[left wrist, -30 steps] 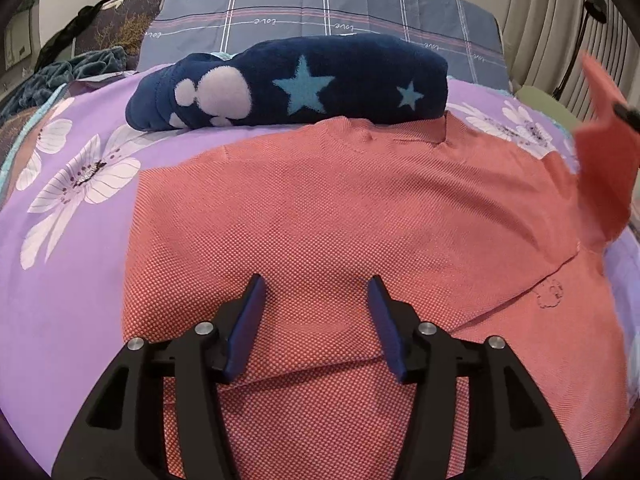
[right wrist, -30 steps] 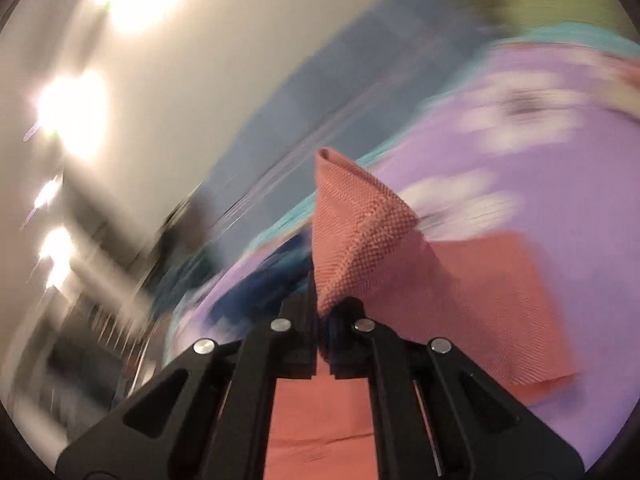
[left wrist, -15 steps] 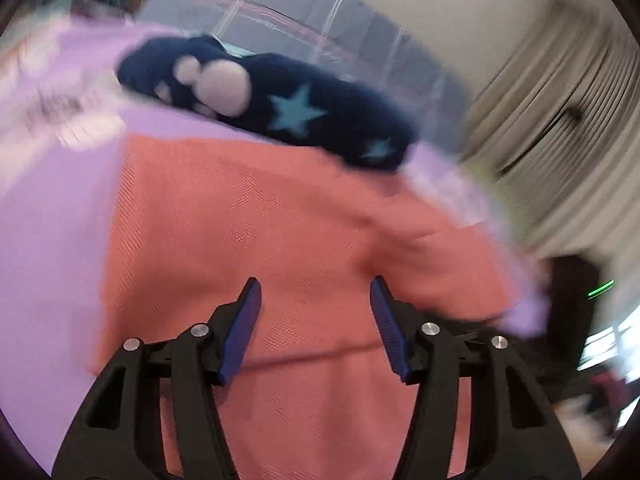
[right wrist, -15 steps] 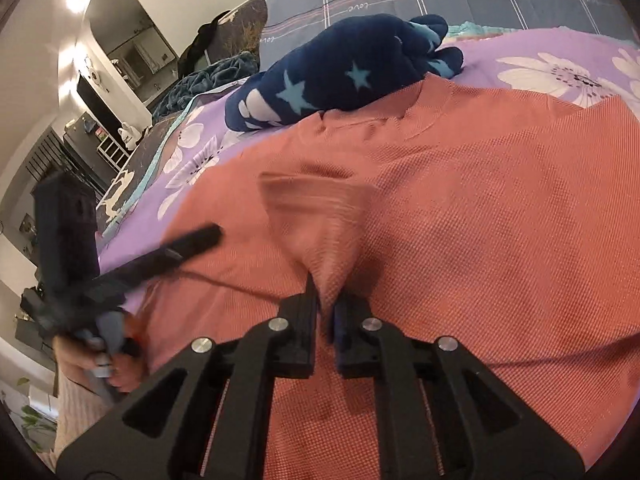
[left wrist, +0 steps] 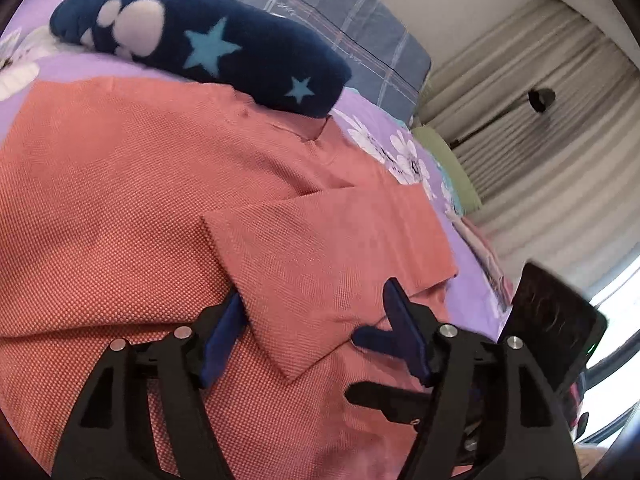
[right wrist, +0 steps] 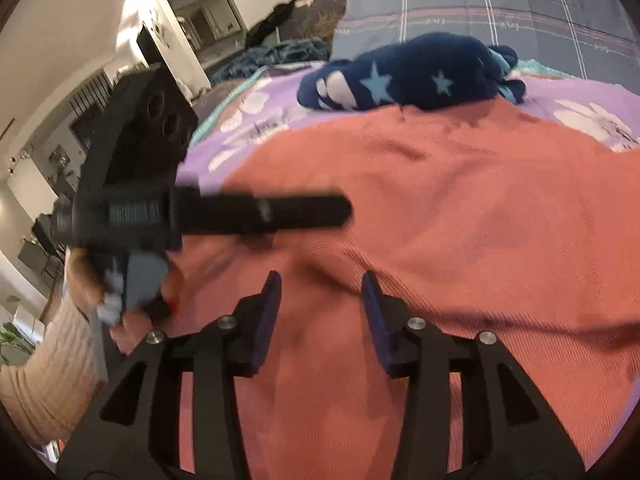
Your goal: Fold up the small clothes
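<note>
A coral knit shirt (left wrist: 120, 200) (right wrist: 460, 220) lies flat on the purple flowered bedsheet (left wrist: 372, 128). Its sleeve (left wrist: 320, 256) is folded inward over the body. In the left wrist view my left gripper (left wrist: 314, 320) hovers low over the sleeve's lower edge; its jaws are opening and its pads grip nothing. My right gripper (right wrist: 320, 304) is just above the shirt with its jaws opening, and only flat cloth lies under them. The left gripper (right wrist: 328, 212) shows as a black bar from the left, held by a hand (right wrist: 88, 280). The right gripper (left wrist: 372, 366) shows at lower right.
A navy plush toy (left wrist: 224, 48) (right wrist: 412, 72) with blue stars and a paw print lies on the shirt's collar end. Behind it is a grey plaid pillow (left wrist: 320, 12). Curtains (left wrist: 540, 120) and a green cushion (left wrist: 448, 160) are on the right. A beige sleeve (right wrist: 44, 380) is at lower left.
The right gripper carried the sleeve across the shirt, came down, opened and let it go, so the sleeve now lies flat. The left gripper swung to the right and opened wider.
</note>
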Demonstrator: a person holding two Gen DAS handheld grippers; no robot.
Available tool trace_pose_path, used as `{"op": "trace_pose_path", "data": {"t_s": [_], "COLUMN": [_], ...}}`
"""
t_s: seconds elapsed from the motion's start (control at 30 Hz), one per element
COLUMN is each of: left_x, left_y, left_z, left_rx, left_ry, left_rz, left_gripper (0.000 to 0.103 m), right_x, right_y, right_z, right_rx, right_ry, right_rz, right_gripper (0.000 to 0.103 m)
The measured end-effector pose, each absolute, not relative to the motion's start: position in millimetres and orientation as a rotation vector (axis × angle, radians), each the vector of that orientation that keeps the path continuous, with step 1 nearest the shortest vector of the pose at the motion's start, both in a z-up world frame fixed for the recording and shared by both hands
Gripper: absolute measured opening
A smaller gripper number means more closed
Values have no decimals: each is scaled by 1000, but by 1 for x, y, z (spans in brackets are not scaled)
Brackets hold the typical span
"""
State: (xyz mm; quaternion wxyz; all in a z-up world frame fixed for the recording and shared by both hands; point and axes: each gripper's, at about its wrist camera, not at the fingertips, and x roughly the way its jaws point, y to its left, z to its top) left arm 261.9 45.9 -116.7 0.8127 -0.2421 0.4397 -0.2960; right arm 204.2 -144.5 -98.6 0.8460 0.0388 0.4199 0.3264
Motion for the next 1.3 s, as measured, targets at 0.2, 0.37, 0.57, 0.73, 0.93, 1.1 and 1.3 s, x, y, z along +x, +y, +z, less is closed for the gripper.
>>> {"op": "trace_pose_path", "data": {"t_s": [0.2,0.37,0.57,0.73,0.93,1.1,1.3], "left_x": [260,244,249,259,290,279,266], "left_y": [27,-1,9,44,100,121,107], "left_z": [-113,-43,27,22,-65,-104,-82], "left_rx": [-350,-177,-77,-32,-27,11,-45], "left_ry": [970,803,655,657,849,893,789], "left_rz": [-532,-542,-485,-376,-166,-64,-134], "left_gripper": [2,2,3,3,4,35,43], "right_x": [202,210,208,213,217,215,206], "right_y": [-199,-235,-264,-263,-256,-250,-237], "right_z": [-109,-117,-109,-117,-118,-116,-107], "right_rx": [271,484,544,539,505,479,368], "right_ry": [896,887,783,804,818,817,855], "right_rz": [617,564,398,348,334,341,317], "right_gripper": [45,37,38,38,41,49,49]}}
